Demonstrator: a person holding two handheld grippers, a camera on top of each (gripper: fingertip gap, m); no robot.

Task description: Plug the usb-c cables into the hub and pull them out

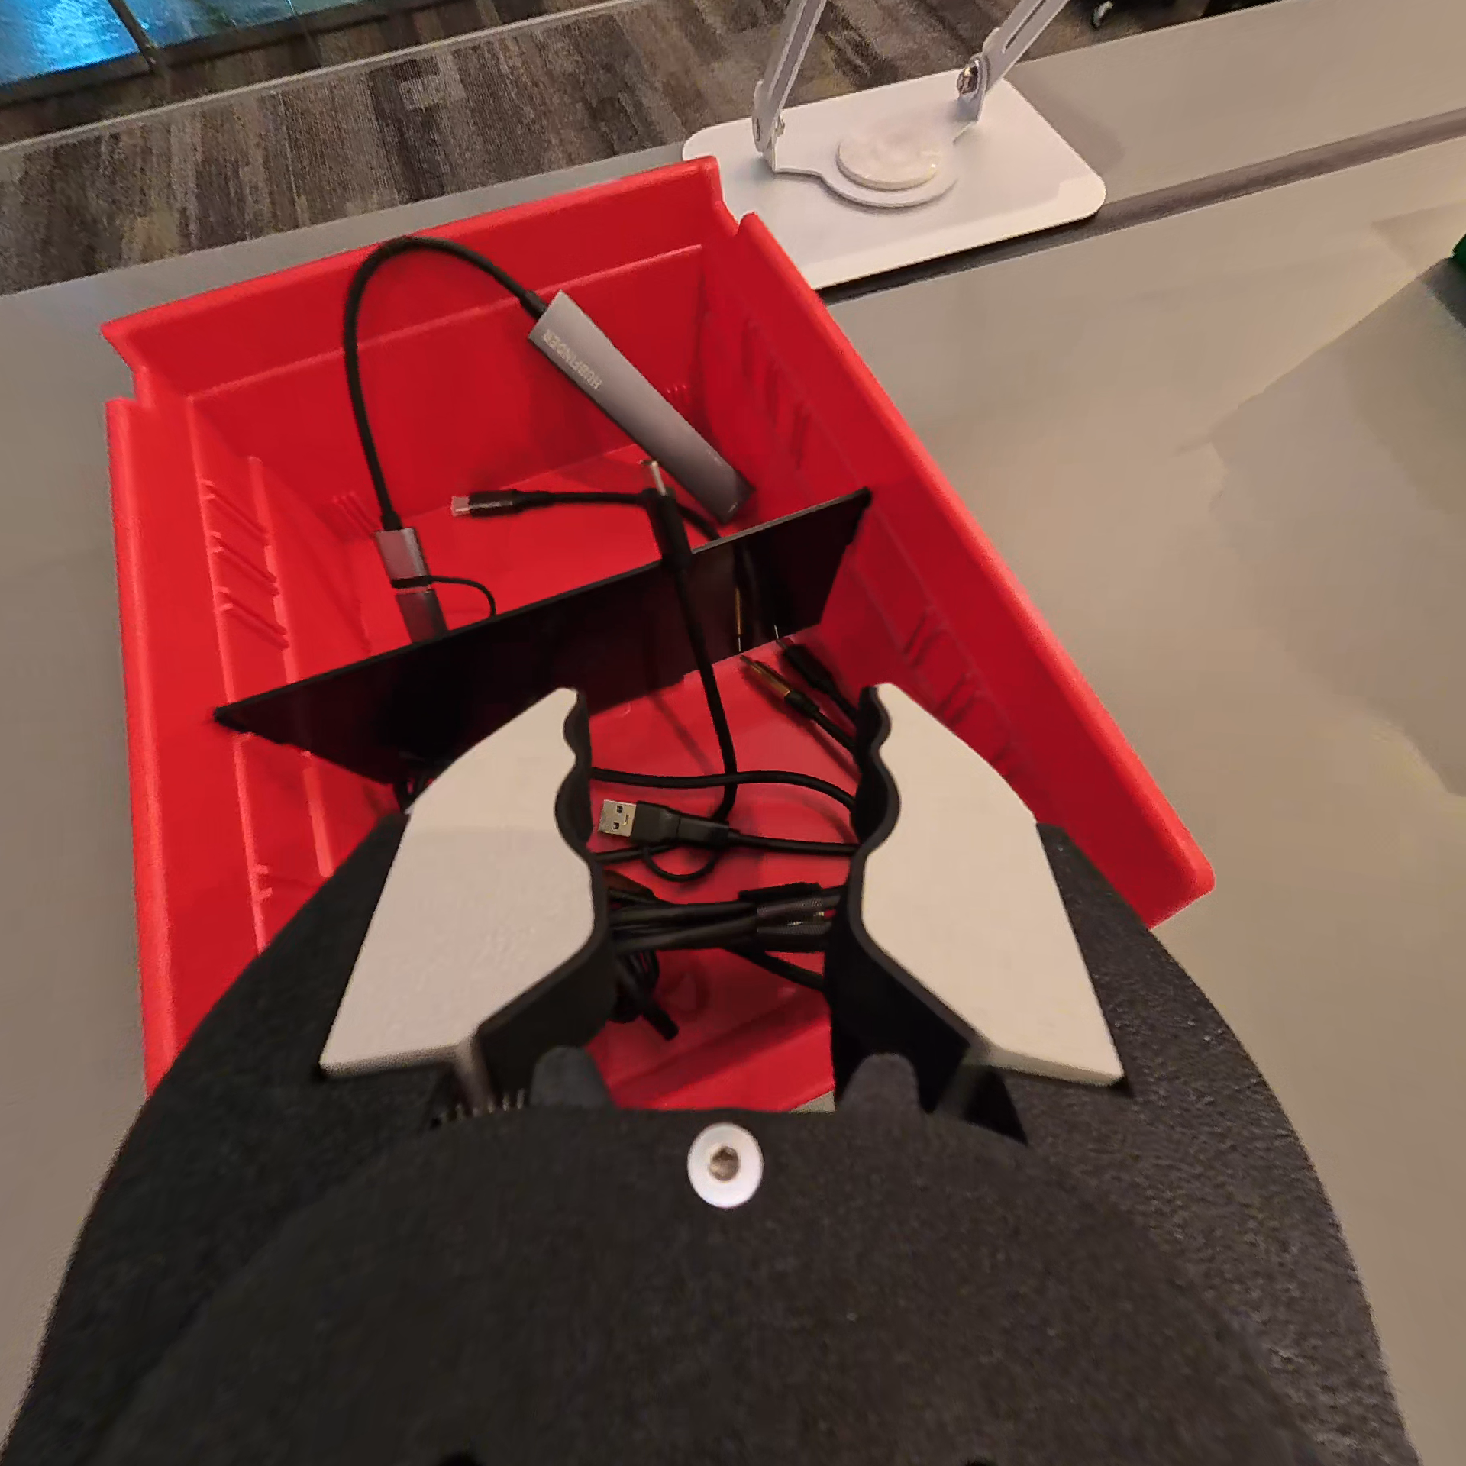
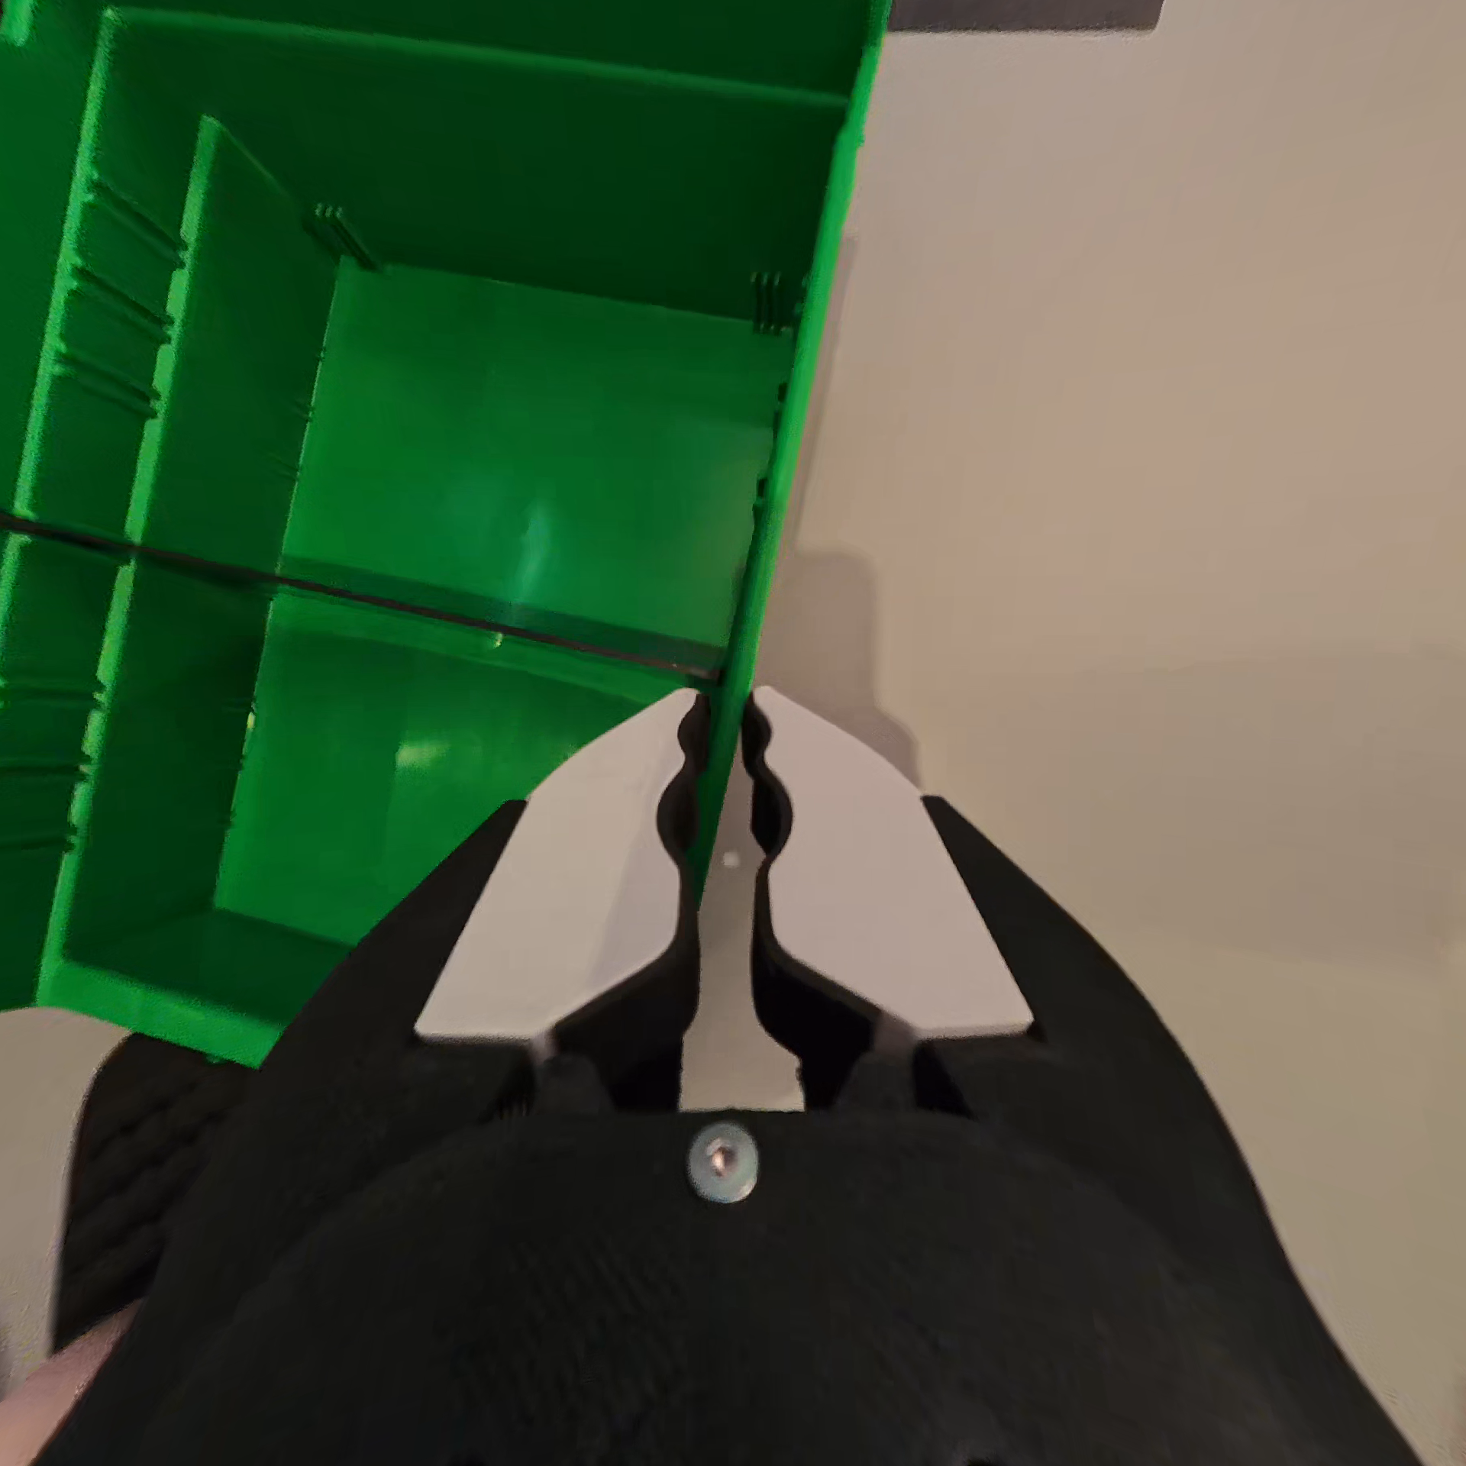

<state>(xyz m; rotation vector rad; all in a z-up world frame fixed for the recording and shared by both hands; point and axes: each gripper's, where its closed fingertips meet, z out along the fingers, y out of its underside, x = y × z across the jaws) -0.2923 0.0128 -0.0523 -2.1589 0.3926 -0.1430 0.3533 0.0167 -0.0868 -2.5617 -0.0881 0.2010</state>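
A grey hub (image 1: 635, 397) leans in the far compartment of a red bin (image 1: 992, 603), its black lead looping to a grey adapter (image 1: 408, 563). Two loose USB-C plugs (image 1: 476, 504) (image 1: 654, 472) lie beside the hub, unplugged. Their black cables run over a black divider (image 1: 516, 658) into a tangle of cables (image 1: 714, 912) in the near compartment. My left gripper (image 1: 723, 698) is open and empty above that tangle. My right gripper (image 2: 723, 702) is shut on the right wall (image 2: 801, 444) of a green bin.
A USB-A plug (image 1: 623, 817) and gold audio jacks (image 1: 769, 678) lie among the near cables. A white stand base (image 1: 992, 190) sits behind the red bin. The green bin's compartments hold nothing and a thin divider (image 2: 397, 591) crosses them. A hand (image 2: 47, 1380) shows lower left.
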